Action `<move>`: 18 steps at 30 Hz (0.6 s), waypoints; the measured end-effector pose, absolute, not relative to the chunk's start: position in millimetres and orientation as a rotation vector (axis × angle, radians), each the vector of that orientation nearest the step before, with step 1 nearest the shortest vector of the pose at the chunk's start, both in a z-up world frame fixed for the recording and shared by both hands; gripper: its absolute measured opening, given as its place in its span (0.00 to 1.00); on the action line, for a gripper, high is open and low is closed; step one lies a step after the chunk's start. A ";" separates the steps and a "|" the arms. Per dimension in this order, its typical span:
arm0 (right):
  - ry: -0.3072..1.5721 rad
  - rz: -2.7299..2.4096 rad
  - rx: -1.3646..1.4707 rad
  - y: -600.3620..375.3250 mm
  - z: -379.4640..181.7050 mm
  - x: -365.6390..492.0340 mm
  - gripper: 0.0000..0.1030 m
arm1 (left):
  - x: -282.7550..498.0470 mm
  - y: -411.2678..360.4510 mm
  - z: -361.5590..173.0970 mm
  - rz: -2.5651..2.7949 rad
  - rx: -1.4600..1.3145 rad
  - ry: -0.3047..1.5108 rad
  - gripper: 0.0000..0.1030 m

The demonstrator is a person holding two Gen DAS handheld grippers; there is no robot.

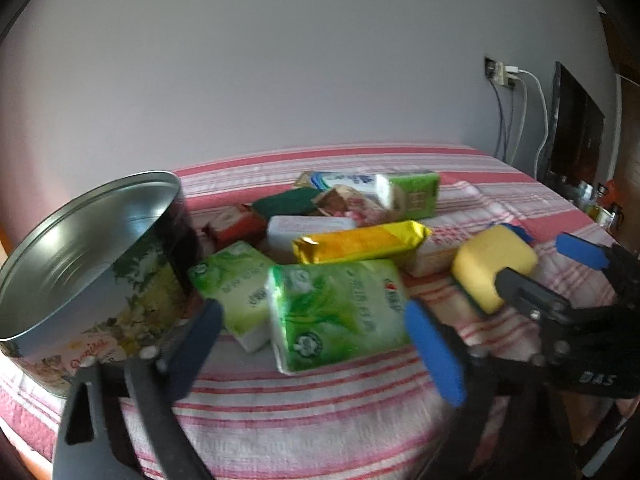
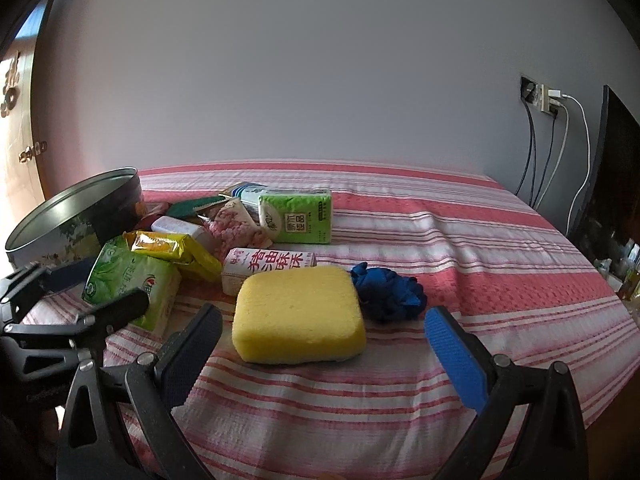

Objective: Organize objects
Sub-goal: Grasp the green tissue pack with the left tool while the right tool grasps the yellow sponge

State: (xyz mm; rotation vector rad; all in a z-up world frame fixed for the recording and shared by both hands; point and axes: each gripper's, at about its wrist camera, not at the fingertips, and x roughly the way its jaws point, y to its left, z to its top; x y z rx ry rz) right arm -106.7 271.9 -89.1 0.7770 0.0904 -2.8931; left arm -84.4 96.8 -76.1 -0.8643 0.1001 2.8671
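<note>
A heap of packets lies on the red-and-white striped cloth [image 1: 320,408] beside an open round tin [image 1: 80,264] that tilts at the left. My left gripper [image 1: 316,348] is open, and a green tissue pack [image 1: 336,312] lies between and just ahead of its pads, untouched. My right gripper [image 2: 324,356] is open too, with a yellow sponge [image 2: 298,316] on the cloth between its fingertips [image 2: 456,356]. Behind the sponge lie a white carton with red lettering [image 2: 268,266] and a crumpled blue cloth [image 2: 388,292]. A yellow foil packet [image 1: 360,240] rests on the heap.
A second green pack [image 1: 236,284] lies by the tin [image 2: 72,216], and an upright green tissue pack [image 2: 296,216] stands at the back of the heap. A wall socket with cables [image 2: 548,100] and a dark screen [image 2: 612,168] are at the right. The cloth [image 2: 460,240] spreads right.
</note>
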 end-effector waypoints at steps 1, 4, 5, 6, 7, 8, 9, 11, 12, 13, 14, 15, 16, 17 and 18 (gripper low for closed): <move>0.086 -2.893 0.777 273.1 -89.0 -106.6 0.99 | -85.8 96.3 -77.0 2.859 -0.870 0.092 0.95; 0.092 -2.904 0.779 275.6 -90.1 -107.3 0.99 | -86.3 102.7 -79.9 2.858 -0.878 0.132 0.95; 0.100 -2.911 0.782 276.5 -90.6 -107.8 0.99 | -85.7 106.1 -80.9 2.859 -0.879 0.152 0.96; 0.102 -2.918 0.784 278.5 -91.0 -107.8 0.99 | -85.8 109.6 -82.1 2.859 -0.881 0.177 0.97; 0.101 -2.926 0.787 281.1 -91.0 -108.2 0.99 | -86.3 114.4 -83.8 2.864 -0.884 0.219 0.98; 0.094 -2.934 0.786 284.1 -90.5 -108.3 0.99 | -85.8 117.5 -83.6 2.877 -0.872 0.253 0.98; 0.078 -2.938 0.786 286.8 -89.9 -108.6 0.99 | -84.7 119.2 -83.2 2.887 -0.856 0.274 0.98; 0.055 -2.931 0.782 288.7 -88.2 -108.8 0.99 | -84.9 117.6 -83.1 2.887 -0.848 0.264 0.92; 0.055 -2.926 0.779 287.4 -87.9 -108.7 0.99 | -86.3 115.7 -84.0 2.868 -0.859 0.247 0.87; 0.066 -2.919 0.780 284.7 -88.2 -108.7 0.99 | -88.2 113.2 -85.6 2.848 -0.876 0.227 0.78; 0.075 -2.912 0.781 283.9 -88.4 -108.4 0.99 | -87.9 112.9 -85.6 2.849 -0.869 0.233 0.78; 0.086 -2.904 0.783 281.2 -88.9 -108.7 0.99 | -86.3 112.7 -85.4 2.849 -0.861 0.241 0.78; 0.097 -2.898 0.785 278.2 -89.8 -108.6 0.99 | -85.3 111.6 -85.2 2.843 -0.856 0.239 0.77; 0.108 -2.893 0.784 275.3 -90.5 -108.3 0.99 | -84.2 109.4 -84.8 2.838 -0.851 0.227 0.76; 0.114 -2.890 0.783 273.3 -90.7 -108.3 0.99 | -82.5 107.3 -83.7 2.837 -0.845 0.213 0.76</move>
